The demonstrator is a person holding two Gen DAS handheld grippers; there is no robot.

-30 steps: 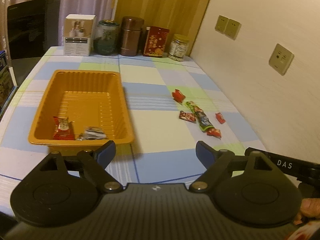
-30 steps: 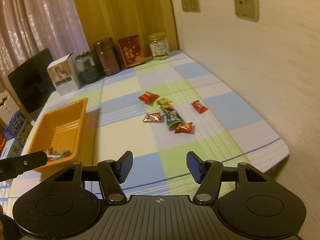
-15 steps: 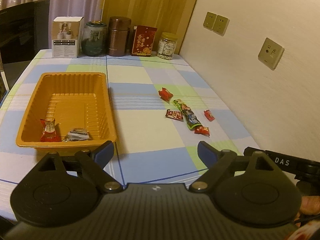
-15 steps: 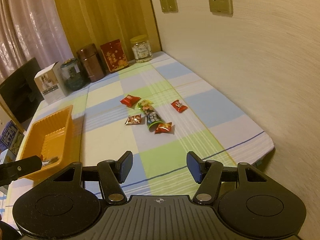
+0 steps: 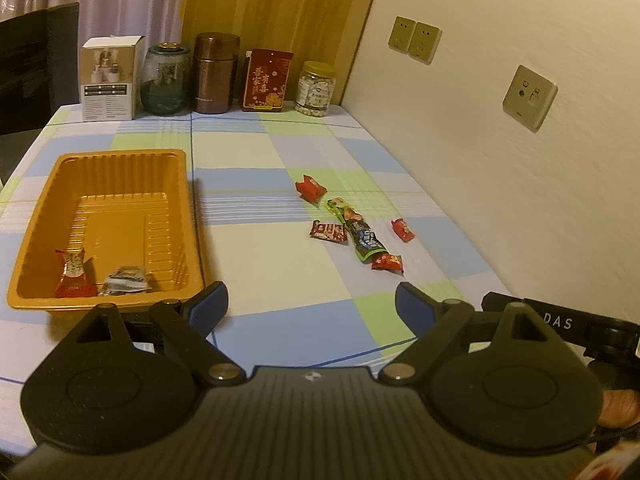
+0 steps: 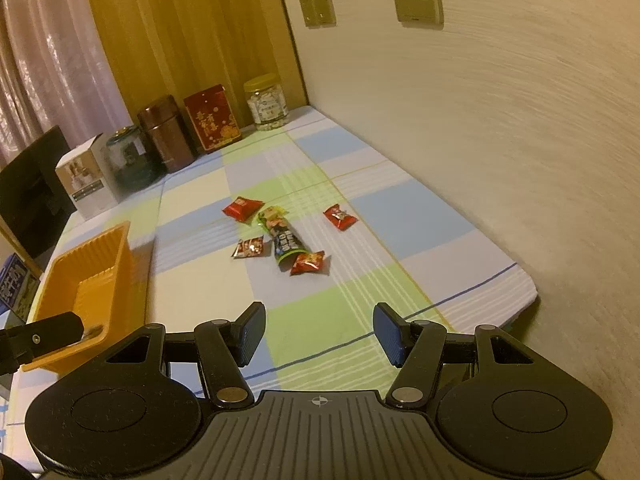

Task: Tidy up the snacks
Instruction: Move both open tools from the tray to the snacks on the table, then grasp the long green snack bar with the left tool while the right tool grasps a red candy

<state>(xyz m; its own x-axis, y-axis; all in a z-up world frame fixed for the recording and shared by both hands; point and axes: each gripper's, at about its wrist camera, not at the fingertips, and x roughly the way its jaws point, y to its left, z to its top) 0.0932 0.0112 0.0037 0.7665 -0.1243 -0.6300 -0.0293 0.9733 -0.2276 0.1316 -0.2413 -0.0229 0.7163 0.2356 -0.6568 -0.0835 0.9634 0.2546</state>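
"DAS" printed in white on the black right gripper (image 6: 319, 330) body, poking into the left view. Chinese characters on the red and gold gift box (image 5: 267, 80), not really readable. Checked blue-green-cream tabletop (image 5: 260, 240) against a cream wall. Left gripper (image 5: 311, 304) spread wide, holding nothing; right one too. Five loose wrapped snacks (image 6: 286, 236) clustered mid-tabletop, two more inside the ribbed orange plastic tray (image 5: 120, 160).

Both tongs (image 5: 311, 304) (image 6: 319, 330) farther back.
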